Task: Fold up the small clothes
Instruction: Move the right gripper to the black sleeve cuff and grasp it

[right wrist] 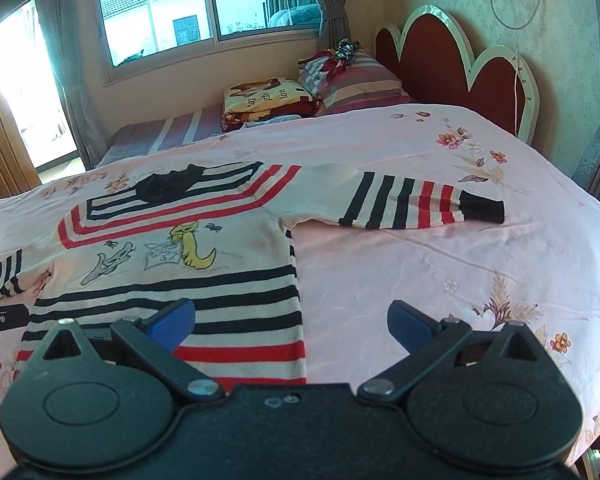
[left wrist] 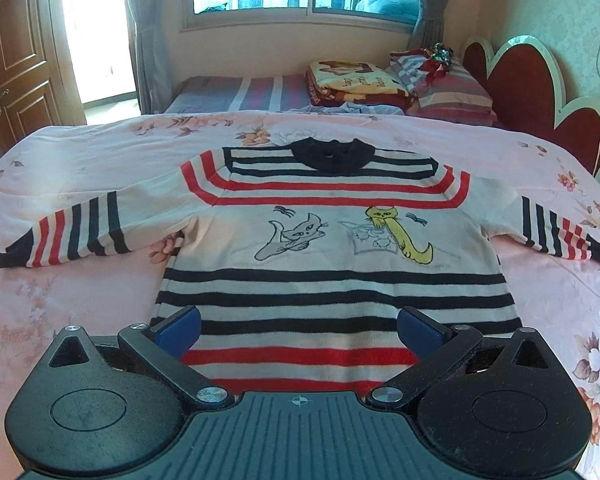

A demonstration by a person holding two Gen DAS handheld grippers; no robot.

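Observation:
A small striped sweater (left wrist: 324, 240) lies flat and face up on the pink floral bedspread (left wrist: 80, 160), sleeves spread to both sides, black collar at the far end. Two cat drawings mark its chest. My left gripper (left wrist: 299, 330) hovers open over the middle of the hem, nothing between its blue pads. In the right wrist view the same sweater (right wrist: 188, 240) fills the left half, its right sleeve (right wrist: 412, 200) stretched out to the right. My right gripper (right wrist: 291, 322) is open above the sweater's lower right corner, straddling its side edge.
A folded blanket (left wrist: 348, 80) and striped pillows (left wrist: 448, 92) are stacked at the far side near the red scalloped headboard (left wrist: 532, 88). A window and curtains sit behind; a wooden door (left wrist: 16, 52) stands at the left. The other gripper's tip (right wrist: 0, 318) shows at the left edge.

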